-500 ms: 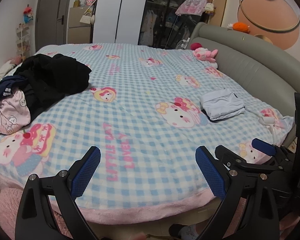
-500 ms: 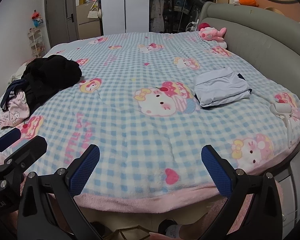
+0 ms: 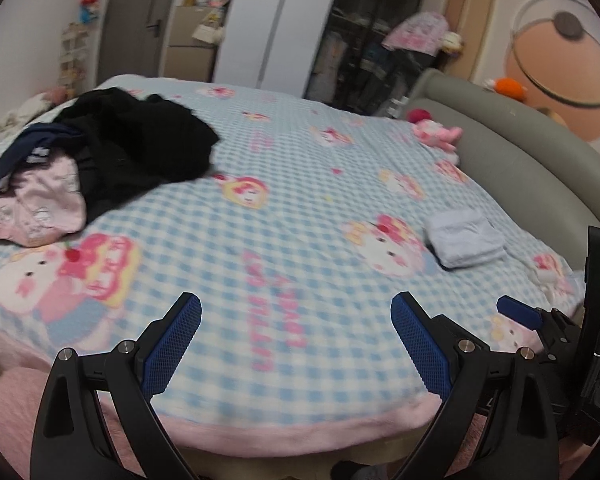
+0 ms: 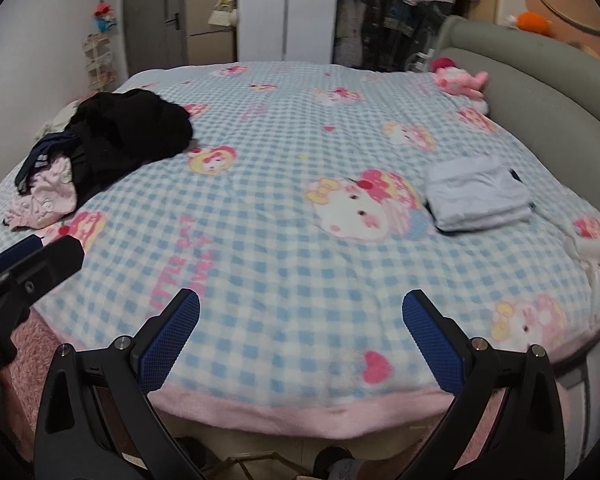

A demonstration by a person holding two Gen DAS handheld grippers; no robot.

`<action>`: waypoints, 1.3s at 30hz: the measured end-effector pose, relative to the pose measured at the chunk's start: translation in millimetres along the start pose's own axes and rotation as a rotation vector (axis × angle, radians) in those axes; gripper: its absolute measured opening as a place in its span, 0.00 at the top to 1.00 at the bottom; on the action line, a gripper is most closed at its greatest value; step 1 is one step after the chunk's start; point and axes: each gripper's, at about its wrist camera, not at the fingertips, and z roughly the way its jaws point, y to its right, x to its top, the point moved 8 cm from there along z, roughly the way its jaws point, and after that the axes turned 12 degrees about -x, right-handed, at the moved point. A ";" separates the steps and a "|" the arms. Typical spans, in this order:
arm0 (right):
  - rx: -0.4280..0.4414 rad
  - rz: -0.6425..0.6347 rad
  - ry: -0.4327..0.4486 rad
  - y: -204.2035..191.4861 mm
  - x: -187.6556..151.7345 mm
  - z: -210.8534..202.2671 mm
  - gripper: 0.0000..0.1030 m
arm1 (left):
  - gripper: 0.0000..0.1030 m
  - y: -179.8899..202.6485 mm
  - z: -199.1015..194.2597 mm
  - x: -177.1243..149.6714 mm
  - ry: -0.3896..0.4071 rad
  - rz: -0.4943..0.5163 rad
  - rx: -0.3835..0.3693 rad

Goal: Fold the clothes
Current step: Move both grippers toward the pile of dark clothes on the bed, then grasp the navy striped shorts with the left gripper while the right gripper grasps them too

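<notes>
Item, change noted: against the view half a second before, both claws had swung toward the unfolded heap of clothes (image 3: 112, 160), now larger and far off to the fore-left, which suggested the next garment was being sought. Left gripper (image 3: 296, 320) and right gripper (image 4: 300, 316) stood wide and empty. Folded pale garment (image 4: 478, 198) lay fore-right; nothing but bare checked blanket (image 3: 300, 220) stood between.

Pink lettering on the blanket (image 4: 260, 184) reads "LITTLE CAT", with "LOVELY" beside it
</notes>
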 end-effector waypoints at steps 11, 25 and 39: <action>0.243 -0.225 0.094 -165.3 81.6 6.6 0.01 | 0.05 -150.0 -51.3 55.2 0.104 -0.095 0.229; 0.403 -0.304 0.113 -391.8 200.7 70.5 0.02 | 0.06 -349.2 -39.5 134.8 0.149 -0.227 0.395; 0.590 -0.357 -0.081 -501.7 223.9 138.1 0.18 | 0.75 -426.0 35.5 163.0 0.117 -0.250 0.403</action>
